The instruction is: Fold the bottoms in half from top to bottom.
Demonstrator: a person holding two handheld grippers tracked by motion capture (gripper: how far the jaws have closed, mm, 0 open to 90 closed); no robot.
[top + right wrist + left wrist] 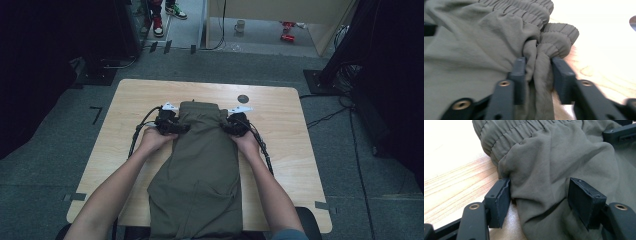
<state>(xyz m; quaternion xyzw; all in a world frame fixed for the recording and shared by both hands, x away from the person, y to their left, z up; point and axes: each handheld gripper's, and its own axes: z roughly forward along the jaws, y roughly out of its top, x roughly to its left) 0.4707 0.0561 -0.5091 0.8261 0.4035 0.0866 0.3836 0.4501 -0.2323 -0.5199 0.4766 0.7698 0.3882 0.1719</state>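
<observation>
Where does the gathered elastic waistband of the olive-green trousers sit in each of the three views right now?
High view: the gathered elastic waistband is at the garment's far end, between both grippers.
Left gripper view: top, left of centre.
Right gripper view: top centre and right.
Shared landmark: the light wooden table.

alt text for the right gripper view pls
The right tongs pinch a bunched fold of olive-green trousers just below the gathered elastic waistband, with fabric squeezed between the two black jaws. The light wooden table shows to the right, brightly overexposed.
</observation>
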